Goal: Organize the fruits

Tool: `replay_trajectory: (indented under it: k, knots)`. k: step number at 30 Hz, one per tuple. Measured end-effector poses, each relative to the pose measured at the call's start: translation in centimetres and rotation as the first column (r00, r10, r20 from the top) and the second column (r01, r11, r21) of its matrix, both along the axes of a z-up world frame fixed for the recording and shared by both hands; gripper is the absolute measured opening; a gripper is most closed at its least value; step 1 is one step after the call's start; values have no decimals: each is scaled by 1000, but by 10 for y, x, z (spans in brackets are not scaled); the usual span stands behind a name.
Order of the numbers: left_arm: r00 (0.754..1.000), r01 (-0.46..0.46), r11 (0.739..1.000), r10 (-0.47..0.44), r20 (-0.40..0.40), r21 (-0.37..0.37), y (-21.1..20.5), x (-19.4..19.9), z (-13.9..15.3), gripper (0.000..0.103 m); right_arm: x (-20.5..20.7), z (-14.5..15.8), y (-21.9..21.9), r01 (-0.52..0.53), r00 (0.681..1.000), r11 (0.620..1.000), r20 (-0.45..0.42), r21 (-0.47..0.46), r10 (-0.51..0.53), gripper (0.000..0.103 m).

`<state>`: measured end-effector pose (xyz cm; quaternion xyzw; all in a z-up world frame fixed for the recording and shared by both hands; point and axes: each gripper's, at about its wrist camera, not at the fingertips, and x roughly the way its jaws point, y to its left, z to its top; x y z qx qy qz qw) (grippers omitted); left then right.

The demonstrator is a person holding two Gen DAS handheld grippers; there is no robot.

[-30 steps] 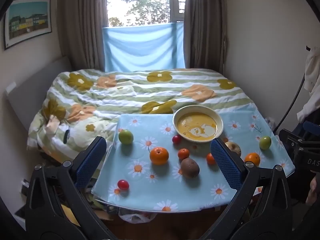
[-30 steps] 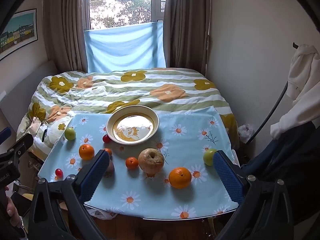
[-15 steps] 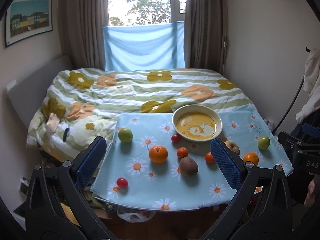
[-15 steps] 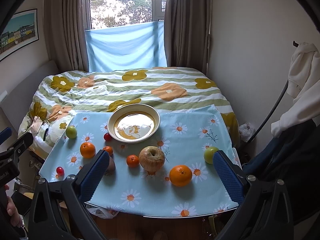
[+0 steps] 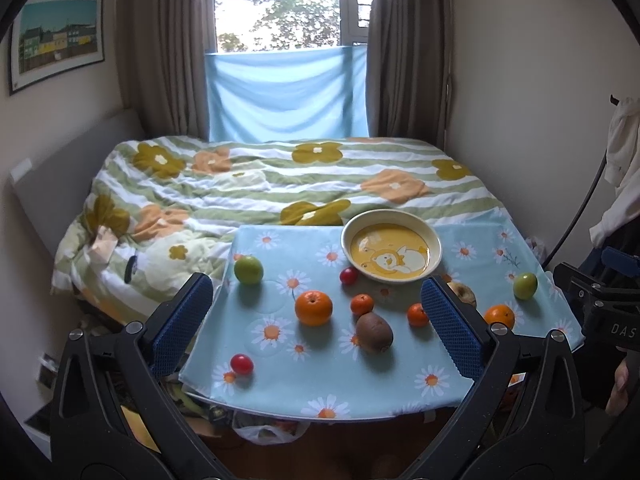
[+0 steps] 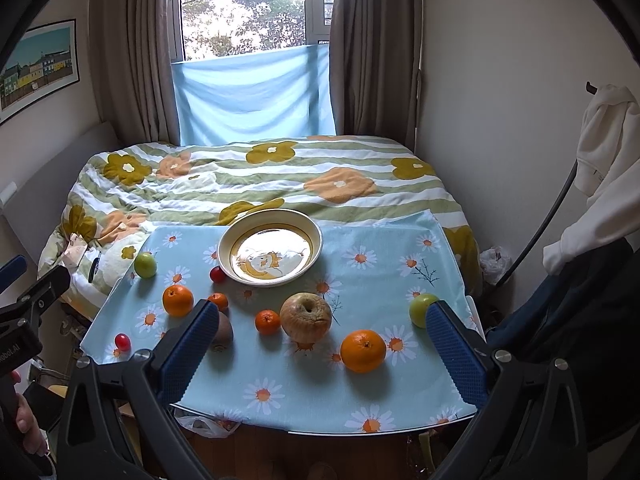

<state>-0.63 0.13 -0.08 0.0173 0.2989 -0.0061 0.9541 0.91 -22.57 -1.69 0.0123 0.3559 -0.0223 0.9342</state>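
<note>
Fruit is spread on the daisy cloth.
Both grippers, left gripper and right gripper, are held wide open and empty; the bowl seems empty.

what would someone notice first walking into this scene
Fruit lies scattered over a daisy-print blue tablecloth: oranges, green apples, small red fruits, with a big wrinkled apple near the middle. Behind it, at the far edge, sits an empty yellow bowl. Both grippers, left gripper and right gripper, hang before the table with jaws wide open, holding nothing.
</note>
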Motion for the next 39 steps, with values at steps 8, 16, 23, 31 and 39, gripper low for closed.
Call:
replay_trajectory:
  k: [8, 16, 23, 31, 39]
  knots:
    - [1000, 2, 1000, -2, 5, 10, -4, -1, 3, 103, -2, 0, -1, 0, 1000, 1000, 1, 1, 0, 103]
    - [1000, 4, 1000, -4, 9, 13, -6, 1, 5, 103, -1, 1, 0, 2, 1000, 1000, 5, 2, -2, 103]
    - [1000, 5, 1000, -5, 8, 13, -6, 1, 5, 103, -2, 1, 1, 1, 1000, 1000, 4, 3, -1, 103]
    - [1000, 5, 1000, -5, 9, 13, -6, 1, 4, 103, -1, 0, 0, 1, 1000, 1000, 5, 6, -1, 103]
    - [1000, 5, 1000, -5, 9, 13, -6, 1, 5, 103, -1, 0, 0, 0, 1000, 1000, 6, 6, 0, 103]
